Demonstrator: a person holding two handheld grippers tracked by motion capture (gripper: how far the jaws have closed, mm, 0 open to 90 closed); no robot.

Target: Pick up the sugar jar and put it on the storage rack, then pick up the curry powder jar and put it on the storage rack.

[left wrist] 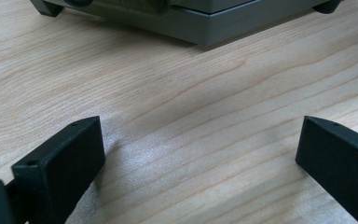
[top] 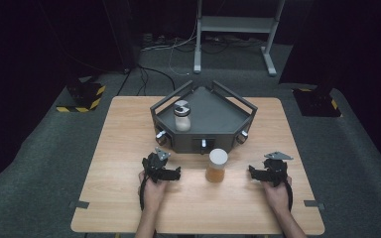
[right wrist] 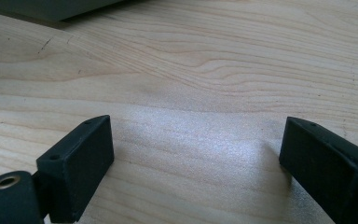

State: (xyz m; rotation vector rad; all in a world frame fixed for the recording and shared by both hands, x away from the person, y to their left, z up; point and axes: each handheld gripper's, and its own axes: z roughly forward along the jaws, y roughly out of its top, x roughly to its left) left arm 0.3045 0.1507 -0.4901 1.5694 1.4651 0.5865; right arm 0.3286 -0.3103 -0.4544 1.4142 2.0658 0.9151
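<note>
In the high view, a person's two hands are resting on the near part of the pale wooden table (top: 129, 148), each holding a black two-jaw gripper. The left gripper (top: 177, 173) is pointing toward a clear plastic jar of amber contents with a white lid (top: 217, 166), which is standing upright between the two grippers, just in front of the dark grey angular metal tray (top: 218, 121). The right gripper (top: 251, 171) is facing the jar from the other side, and both are sitting apart from it. A small clear jar with a silver lid (top: 182, 117) is standing inside the tray.

In the left gripper view, the left gripper (left wrist: 200, 149) is holding its jaws spread wide over bare wood, with the grey tray's base (left wrist: 200, 28) lying ahead.

In the right gripper view, the right gripper (right wrist: 196, 149) is likewise keeping its jaws wide apart, gripping nothing, with wood grain between them.
</note>
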